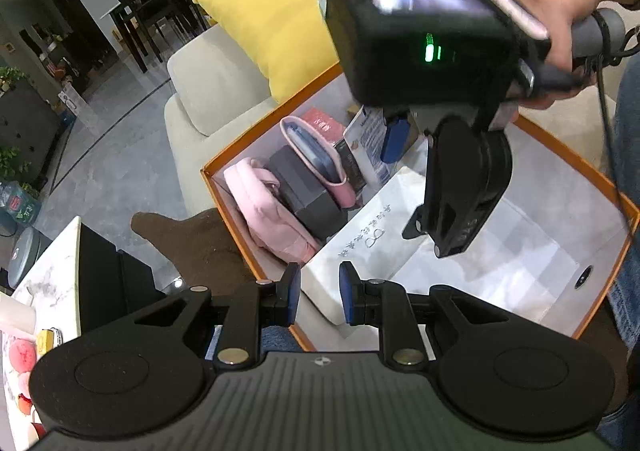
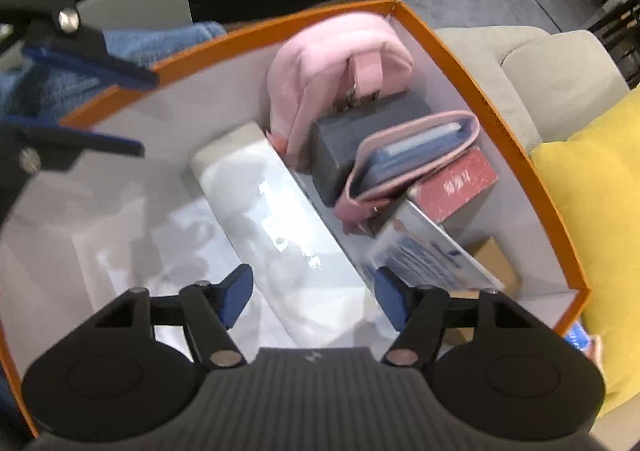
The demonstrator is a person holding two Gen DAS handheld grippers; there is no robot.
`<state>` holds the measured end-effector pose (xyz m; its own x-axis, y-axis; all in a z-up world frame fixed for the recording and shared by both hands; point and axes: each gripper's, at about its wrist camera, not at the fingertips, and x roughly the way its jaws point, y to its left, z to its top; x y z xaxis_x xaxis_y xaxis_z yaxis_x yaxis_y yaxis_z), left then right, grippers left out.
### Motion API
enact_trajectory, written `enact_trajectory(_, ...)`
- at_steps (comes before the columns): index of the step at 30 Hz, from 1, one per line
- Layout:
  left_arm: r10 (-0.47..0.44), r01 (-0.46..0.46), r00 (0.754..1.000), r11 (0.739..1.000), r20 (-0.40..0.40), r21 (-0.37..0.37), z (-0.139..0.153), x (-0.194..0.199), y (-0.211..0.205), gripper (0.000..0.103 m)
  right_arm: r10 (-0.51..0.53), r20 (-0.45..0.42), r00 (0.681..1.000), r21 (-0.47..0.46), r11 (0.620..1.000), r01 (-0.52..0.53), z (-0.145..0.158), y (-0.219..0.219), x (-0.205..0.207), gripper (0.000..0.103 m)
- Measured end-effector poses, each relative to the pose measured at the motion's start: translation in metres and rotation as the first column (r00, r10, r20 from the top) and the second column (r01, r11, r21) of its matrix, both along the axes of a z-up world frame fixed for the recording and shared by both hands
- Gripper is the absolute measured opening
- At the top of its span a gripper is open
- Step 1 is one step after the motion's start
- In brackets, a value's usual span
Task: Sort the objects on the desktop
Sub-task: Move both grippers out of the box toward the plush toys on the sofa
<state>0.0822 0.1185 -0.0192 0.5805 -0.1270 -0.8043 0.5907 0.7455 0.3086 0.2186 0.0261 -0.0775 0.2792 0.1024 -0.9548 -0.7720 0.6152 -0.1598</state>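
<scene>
An orange box [image 1: 468, 339] [image 2: 484, 99] with a white inside rests on a sofa. It holds a long white box [image 2: 280, 239] [image 1: 360, 243], a pink pouch [image 2: 336, 59] [image 1: 268, 215], a dark grey box [image 2: 344, 143] [image 1: 308, 191], a pink wallet [image 2: 404, 163] [image 1: 316, 151], a red booklet [image 2: 460, 183] and a blue-and-white packet [image 2: 424, 255]. My right gripper [image 2: 312, 301] is open and empty, just above the white box; in the left wrist view it hangs over the box [image 1: 440, 187]. My left gripper [image 1: 319, 293] is open and empty at the box's near rim, and shows in the right wrist view [image 2: 80, 107].
A yellow cushion [image 1: 280, 19] [image 2: 592, 219] lies against the beige sofa [image 1: 208, 91] behind the box. A marble tabletop [image 1: 48, 275] with small colourful items is at lower left. A brown cloth [image 1: 200, 239] lies beside the box. Dining chairs stand far back.
</scene>
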Motion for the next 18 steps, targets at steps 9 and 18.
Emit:
enact_trajectory(9,0.038,-0.036,0.999,0.999,0.037,-0.029,0.015,-0.012,-0.007,0.024,-0.041,0.016,0.999,0.054,0.998,0.041,0.027,-0.030,0.018,0.064)
enact_trajectory(18,0.013,-0.004,0.992,0.997,0.123,-0.073,0.048,-0.024,-0.059,0.024,-0.251,0.145,0.957,0.303,0.932,0.198,0.094,-0.122,-0.028,0.063)
